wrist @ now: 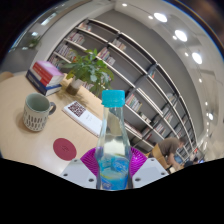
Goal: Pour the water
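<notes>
**Fig. — Water bottle held upright in the tool, above a wooden bench**

Bottle (113, 140): clear plastic, slim and cylindrical, w/ a light-blue screw cap on top and a pale band around the upper body. Walls are transparent; the pink of the pads shows through the lower part, tinting it. It stands roughly upright betw. the two fingers, cap well above the fingertips.

Tool (113, 168): clenched on the bottle, one finger at each side, both pads (92, 160) pressed against the lower body (pads pink-magenta w/ a dotted, textured face; finger bodies light grey).

Bench (20, 98): light wood, smooth matte top, lying beyond and to the left of the bottle. On it:
- Mug (37, 111): pale ceramic, cylindrical, vertical ribbing or stripes, handle toward the bottle. Well apart from the bottle, to its left.
- Coaster (65, 149): round, flat, dark red, near the bench edge betw. mug and bottle.
- Card (84, 115): flat white rectangle w/ a QR-type square printed at one end, just behind the bottle's left side.
- Books (46, 75): small stack, dark and reddish covers, at the far side.
- Plant (90, 68): green, leafy, beside the books (pot not clear).

Background: long bookshelves (140, 75), light frames, many tiers filled w/ books, running behind the bench; round ceiling lights (180, 35) above.
</notes>
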